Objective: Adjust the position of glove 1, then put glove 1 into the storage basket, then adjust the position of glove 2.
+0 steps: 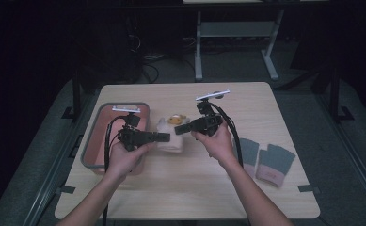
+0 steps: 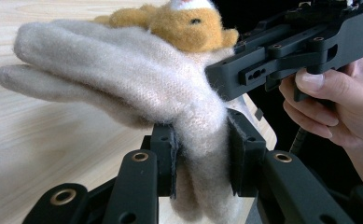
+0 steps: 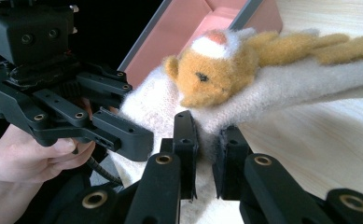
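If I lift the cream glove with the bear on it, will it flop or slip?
Probably floppy: the cream glove droops on both sides of the left gripper that pinches it. Likely light, since a small pinch carries it. Slipping seems unlikely: the fuzzy knit bunches between the right gripper pads too.

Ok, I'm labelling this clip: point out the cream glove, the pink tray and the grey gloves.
cream glove (image 2: 123, 79), left gripper view, its palm.
pink tray (image 1: 106, 146), high view, its floor.
grey gloves (image 1: 272, 162), high view, right glove's back.

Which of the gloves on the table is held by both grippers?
The cream glove with the orange animal patch, beside the pink tray. The two grey gloves lie untouched at the right.
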Motion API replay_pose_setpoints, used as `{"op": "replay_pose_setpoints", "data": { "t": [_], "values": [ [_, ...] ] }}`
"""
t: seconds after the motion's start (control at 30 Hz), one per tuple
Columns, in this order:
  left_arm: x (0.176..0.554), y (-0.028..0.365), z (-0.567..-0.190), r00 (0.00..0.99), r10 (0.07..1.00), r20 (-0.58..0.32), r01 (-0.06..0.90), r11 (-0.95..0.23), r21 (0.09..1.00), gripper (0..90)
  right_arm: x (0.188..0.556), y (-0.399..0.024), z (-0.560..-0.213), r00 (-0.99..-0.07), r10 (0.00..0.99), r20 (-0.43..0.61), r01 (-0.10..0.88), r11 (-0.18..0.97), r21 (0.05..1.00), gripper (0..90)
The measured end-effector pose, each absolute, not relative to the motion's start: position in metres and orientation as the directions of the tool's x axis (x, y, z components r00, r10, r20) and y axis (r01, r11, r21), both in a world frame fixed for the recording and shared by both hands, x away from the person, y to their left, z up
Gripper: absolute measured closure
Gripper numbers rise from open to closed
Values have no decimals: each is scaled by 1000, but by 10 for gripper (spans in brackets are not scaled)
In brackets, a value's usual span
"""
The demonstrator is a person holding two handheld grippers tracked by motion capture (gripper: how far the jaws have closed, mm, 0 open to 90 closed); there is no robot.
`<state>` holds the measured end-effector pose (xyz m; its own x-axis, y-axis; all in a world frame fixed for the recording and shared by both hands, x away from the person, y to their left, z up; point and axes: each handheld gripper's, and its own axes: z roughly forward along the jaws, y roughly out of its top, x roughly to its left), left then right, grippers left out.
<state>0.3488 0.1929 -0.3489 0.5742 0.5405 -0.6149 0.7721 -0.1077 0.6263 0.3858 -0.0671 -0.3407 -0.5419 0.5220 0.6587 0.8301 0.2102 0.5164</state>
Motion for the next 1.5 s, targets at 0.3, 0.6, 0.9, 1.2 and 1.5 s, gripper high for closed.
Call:
{"op": "replay_pose_setpoints", "data": {
  "t": [0.3, 0.6, 0.9, 1.2, 1.5],
  "values": [
    [351, 199, -339, 577, 543, -610, 767, -104, 634, 676, 391, -62, -333, -553, 507, 662, 823, 209, 527, 808],
    [349, 212, -333, 571, 549, -610, 763, -81, 641, 676, 394, -50, -325, -567, 495, 659, 815, 220, 536, 808],
    [350, 224, -322, 573, 561, -597, 755, -78, 651, 676, 399, -37, -317, -581, 470, 664, 807, 226, 546, 808],
    [349, 239, -312, 579, 575, -578, 739, -70, 670, 676, 404, -23, -307, -595, 459, 660, 798, 239, 553, 807],
    [348, 256, -304, 569, 589, -574, 734, -50, 677, 676, 408, -5, -300, -611, 443, 656, 787, 247, 566, 807]
  ]
}}
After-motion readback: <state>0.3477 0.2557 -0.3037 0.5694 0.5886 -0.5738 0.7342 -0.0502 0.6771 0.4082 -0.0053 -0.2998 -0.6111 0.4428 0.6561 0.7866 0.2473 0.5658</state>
